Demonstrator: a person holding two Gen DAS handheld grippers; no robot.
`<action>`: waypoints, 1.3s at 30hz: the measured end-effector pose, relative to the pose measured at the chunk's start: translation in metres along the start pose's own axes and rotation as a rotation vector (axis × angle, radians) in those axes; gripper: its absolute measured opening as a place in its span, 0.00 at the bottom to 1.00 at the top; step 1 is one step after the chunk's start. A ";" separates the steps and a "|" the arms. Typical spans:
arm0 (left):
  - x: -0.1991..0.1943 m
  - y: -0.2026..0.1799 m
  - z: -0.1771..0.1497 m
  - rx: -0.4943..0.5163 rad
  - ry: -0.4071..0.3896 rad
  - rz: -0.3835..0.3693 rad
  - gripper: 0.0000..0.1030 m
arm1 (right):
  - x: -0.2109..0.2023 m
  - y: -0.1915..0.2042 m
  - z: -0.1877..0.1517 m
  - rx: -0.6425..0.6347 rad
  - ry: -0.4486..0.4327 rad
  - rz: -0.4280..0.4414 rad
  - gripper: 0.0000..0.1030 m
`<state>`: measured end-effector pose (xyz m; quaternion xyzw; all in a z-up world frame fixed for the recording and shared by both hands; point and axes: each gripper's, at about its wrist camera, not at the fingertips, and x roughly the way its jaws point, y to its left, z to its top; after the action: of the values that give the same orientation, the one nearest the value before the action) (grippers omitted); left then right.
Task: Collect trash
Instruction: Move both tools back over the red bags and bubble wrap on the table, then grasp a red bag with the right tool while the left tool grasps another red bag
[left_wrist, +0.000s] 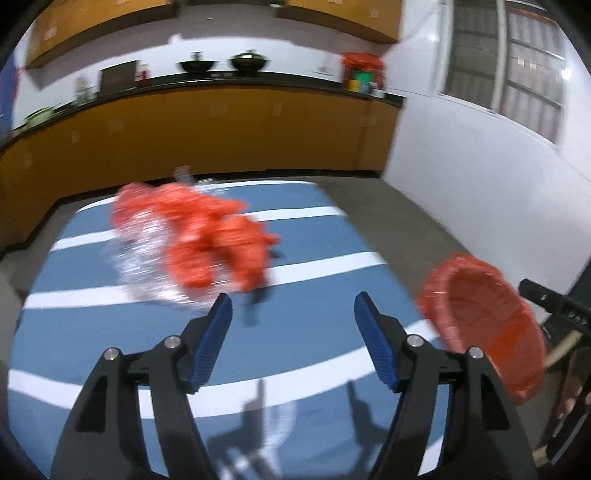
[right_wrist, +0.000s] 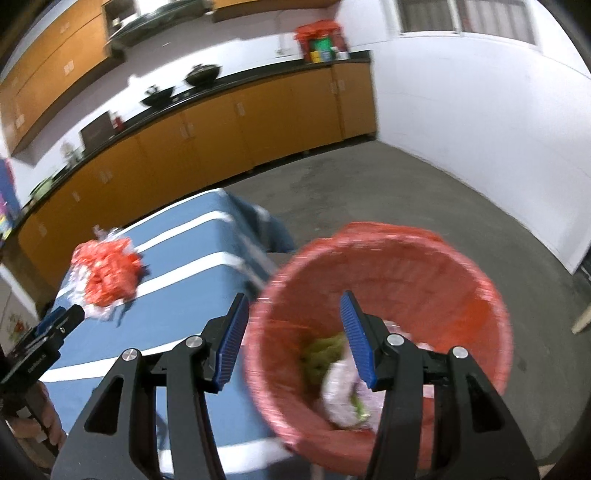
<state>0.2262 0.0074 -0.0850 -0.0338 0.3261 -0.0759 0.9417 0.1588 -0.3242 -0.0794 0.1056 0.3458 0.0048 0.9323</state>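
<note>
An orange and clear crumpled plastic wrapper (left_wrist: 195, 240) lies on the blue table with white stripes (left_wrist: 314, 266); it also shows in the right wrist view (right_wrist: 107, 275). My left gripper (left_wrist: 293, 306) is open and empty, just short of the wrapper. A bin with a red liner (right_wrist: 384, 277) stands off the table's right edge and holds green and white trash (right_wrist: 340, 384); its rim shows in the left wrist view (left_wrist: 480, 317). My right gripper (right_wrist: 293, 306) is open and empty above the bin's near rim.
Orange cabinets with a black countertop (left_wrist: 221, 81) run along the far wall, bearing dark bowls (left_wrist: 197, 65) and a red-topped box (left_wrist: 364, 70). A white wall (right_wrist: 461, 110) stands to the right. Grey floor (right_wrist: 406, 177) surrounds the table.
</note>
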 end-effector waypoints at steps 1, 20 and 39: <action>-0.002 0.014 -0.002 -0.018 -0.001 0.022 0.67 | 0.005 0.011 0.001 -0.013 0.005 0.015 0.51; -0.026 0.166 -0.023 -0.196 -0.027 0.282 0.79 | 0.102 0.204 0.013 -0.237 0.093 0.206 0.51; -0.013 0.180 -0.021 -0.215 -0.019 0.253 0.79 | 0.160 0.222 0.002 -0.302 0.170 0.138 0.32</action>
<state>0.2248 0.1869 -0.1140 -0.0936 0.3250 0.0790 0.9378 0.2960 -0.0940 -0.1369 -0.0131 0.4105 0.1295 0.9025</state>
